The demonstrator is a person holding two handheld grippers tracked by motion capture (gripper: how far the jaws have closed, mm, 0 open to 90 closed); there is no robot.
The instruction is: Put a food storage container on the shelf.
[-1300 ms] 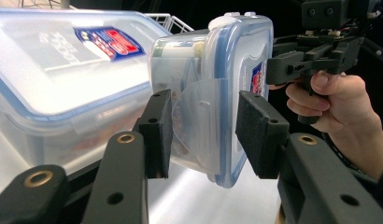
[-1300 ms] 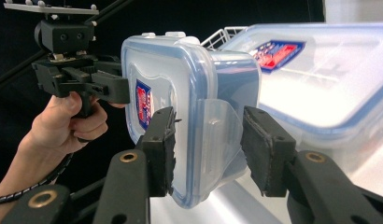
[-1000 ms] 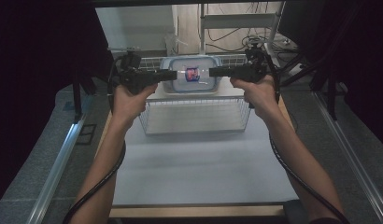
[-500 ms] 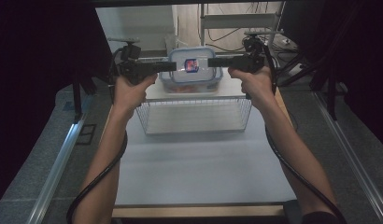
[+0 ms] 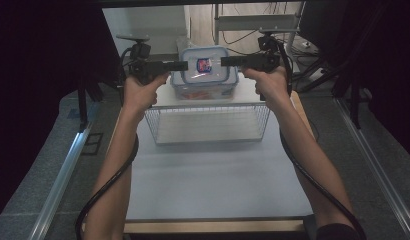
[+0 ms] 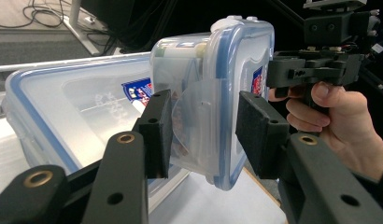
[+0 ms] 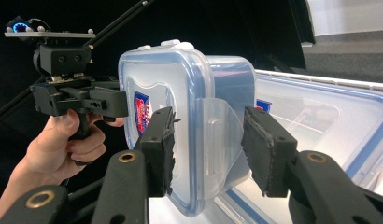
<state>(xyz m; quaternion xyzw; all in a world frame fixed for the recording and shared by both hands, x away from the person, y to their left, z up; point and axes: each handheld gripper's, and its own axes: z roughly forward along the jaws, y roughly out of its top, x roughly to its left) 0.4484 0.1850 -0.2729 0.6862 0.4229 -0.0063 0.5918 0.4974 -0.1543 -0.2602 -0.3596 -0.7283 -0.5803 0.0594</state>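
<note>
High view | wire basket [image 5: 208, 125] below container [image 5: 204, 75] | desk legs [image 5: 253, 22] behind

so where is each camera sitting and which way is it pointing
High view: above the person's side of the table, looking forward and down; both forearms, left gripper and right gripper hold the box over a wire basket.
Left gripper view: on the left gripper, looking along its jaws at the box's latch side; right gripper beyond.
Right gripper view: on the right gripper, facing the opposite side; left gripper beyond.
Shared: both gripper views show the box and a bigger box behind.
</note>
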